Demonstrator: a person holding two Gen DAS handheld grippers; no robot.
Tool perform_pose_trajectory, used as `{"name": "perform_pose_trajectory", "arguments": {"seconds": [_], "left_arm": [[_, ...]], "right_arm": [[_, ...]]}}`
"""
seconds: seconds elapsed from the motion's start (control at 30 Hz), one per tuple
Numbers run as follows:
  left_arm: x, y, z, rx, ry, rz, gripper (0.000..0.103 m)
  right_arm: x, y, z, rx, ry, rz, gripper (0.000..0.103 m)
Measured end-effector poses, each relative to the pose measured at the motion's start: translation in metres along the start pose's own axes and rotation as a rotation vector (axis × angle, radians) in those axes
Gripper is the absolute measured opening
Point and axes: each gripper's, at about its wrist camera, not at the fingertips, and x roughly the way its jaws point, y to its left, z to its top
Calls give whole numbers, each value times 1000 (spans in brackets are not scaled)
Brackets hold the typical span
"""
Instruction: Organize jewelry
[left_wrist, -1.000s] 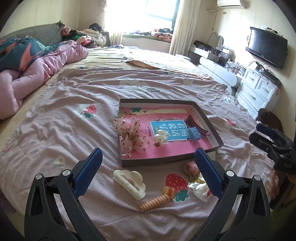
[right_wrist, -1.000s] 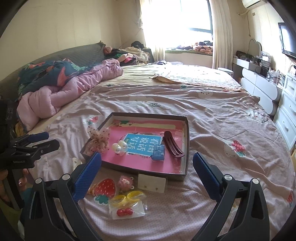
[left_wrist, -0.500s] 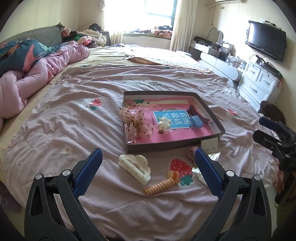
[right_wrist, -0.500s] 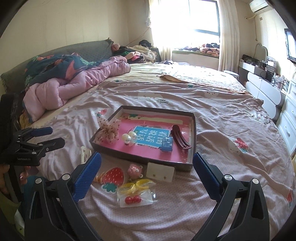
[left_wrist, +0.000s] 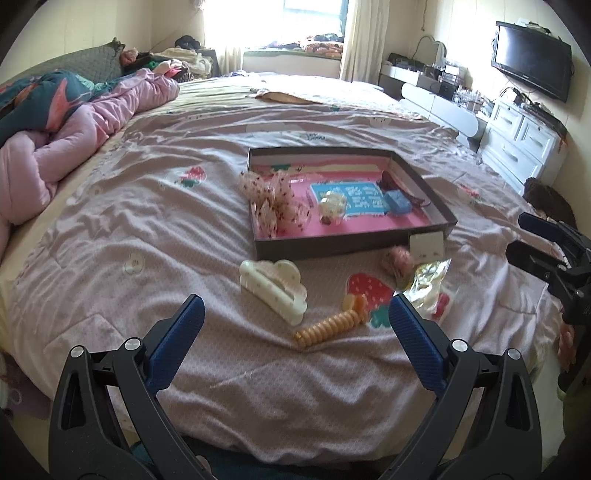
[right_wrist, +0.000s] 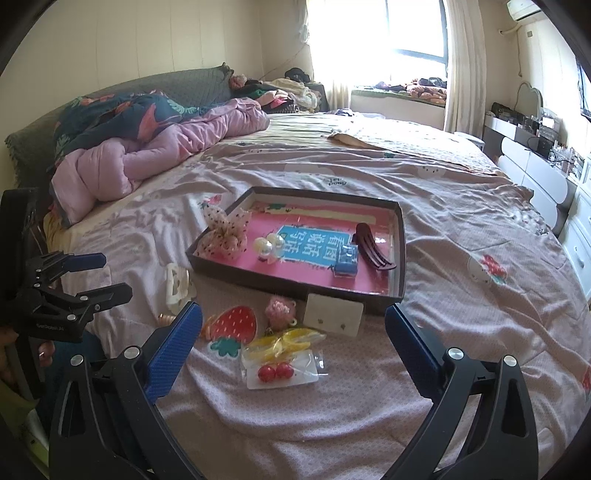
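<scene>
Hovering lower than before, both tongs, left (left_wrist: 293, 308) and right (right_wrist: 293, 317), gape empty (tray (left_wrist: 332, 248) unmoved).

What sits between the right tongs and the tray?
Right wrist view: a cherry clip packet, yellow bow and earring card lie between the open right tongs and tray.

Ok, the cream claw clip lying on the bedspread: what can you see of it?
The cream claw clip looks like glossy plastic with a scalloped, cloud-like top edge and faint dots. It lies on its side on the pink bedspread, closed, in front of the tray's near left corner and apart from it. The orange spiral hair tie lies just beyond its lower end. Neither gripper touches it.
</scene>
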Motion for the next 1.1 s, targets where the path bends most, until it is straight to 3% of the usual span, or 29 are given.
{"name": "perform_pose_trajectory", "arguments": {"seconds": [0.47,1.0,1.07,1.1], "left_arm": [[26,5,-18,-31,76,14,91],[74,21,0,-140,148,-1,91],[81,21,2,-141,153,1,91],[85,21,3,-140,159,8,91]], "right_arm": [[33,5,-24,-23,71,19,96],[97,-8,-37,64,180,49,96],[100,-10,-38,73,183,53,93],[102,-10,-38,76,187,57,85]]}}
